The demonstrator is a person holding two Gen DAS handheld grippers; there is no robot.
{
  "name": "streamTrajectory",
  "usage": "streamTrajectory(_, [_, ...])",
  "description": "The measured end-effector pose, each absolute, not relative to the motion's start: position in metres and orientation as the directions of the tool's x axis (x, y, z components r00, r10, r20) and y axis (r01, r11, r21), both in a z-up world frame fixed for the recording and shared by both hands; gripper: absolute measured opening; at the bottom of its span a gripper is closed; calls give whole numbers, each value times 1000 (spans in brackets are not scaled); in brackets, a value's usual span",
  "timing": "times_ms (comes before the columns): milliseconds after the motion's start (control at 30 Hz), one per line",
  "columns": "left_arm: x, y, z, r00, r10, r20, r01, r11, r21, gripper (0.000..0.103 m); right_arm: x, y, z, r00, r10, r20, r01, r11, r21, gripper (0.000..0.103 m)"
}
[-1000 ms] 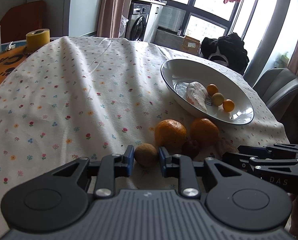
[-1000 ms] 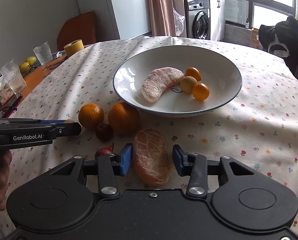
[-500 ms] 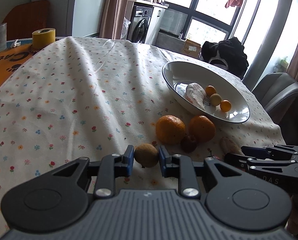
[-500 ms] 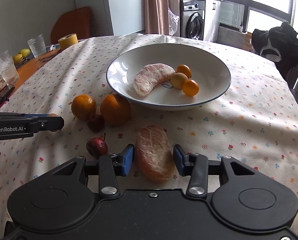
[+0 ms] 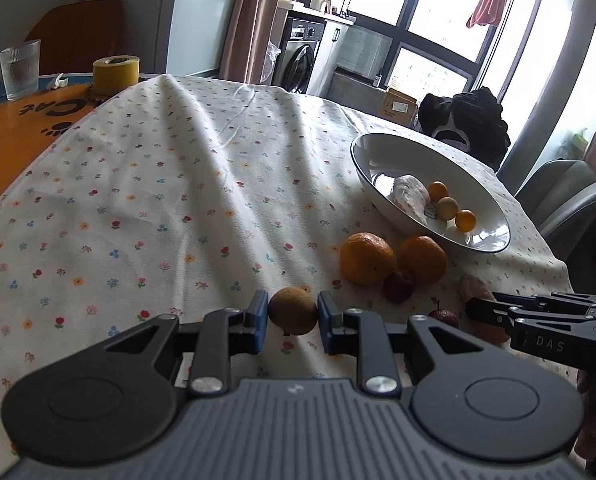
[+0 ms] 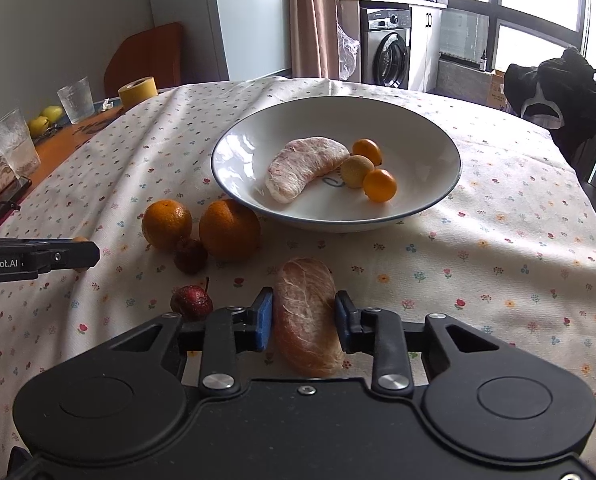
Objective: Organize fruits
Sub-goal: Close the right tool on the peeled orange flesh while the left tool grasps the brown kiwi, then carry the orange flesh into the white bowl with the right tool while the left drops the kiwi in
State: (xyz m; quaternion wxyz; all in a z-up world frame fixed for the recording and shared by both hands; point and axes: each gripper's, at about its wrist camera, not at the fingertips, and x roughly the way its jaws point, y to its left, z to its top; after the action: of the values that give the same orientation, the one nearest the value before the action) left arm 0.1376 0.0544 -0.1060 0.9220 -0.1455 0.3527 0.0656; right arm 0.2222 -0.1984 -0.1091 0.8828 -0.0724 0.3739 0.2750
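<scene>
My bowl (image 6: pixel 438 148) holds one pomelo wedge (image 6: pixel 304 168) and three kumquats (image 6: pixel 380 185). My left tongs (image 5: pixel 293 316) now lift the brown fruit (image 5: pixel 293 310); right tongs (image 6: pixel 304 316) still clasp the other wedge (image 6: pixel 307 314).

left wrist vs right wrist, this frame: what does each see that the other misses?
Left wrist only: the brown round fruit clamped whole between the left gripper pads, and a grey chair past the table edge.

Right wrist only: the peeled pomelo segment in full between the right gripper pads, the yellow fruits behind the glasses, and a second glass.

Both: the white bowl holding a pomelo segment and three small round fruits, two oranges, two small red fruits, the yellow tape roll, and the washing machine.
</scene>
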Motion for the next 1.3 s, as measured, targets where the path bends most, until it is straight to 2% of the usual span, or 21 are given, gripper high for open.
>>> streamTrajectory(300, [137, 51, -102, 749, 18, -662, -221, 949, -224, 25, 223, -216, -97, 558, 481, -676, -515, 840, 173, 25])
streamTrajectory(1300, [179, 22, -62, 808, 26, -589, -169, 967, -189, 25, 253, -237, -54, 672, 465, -577, -454, 874, 176, 25])
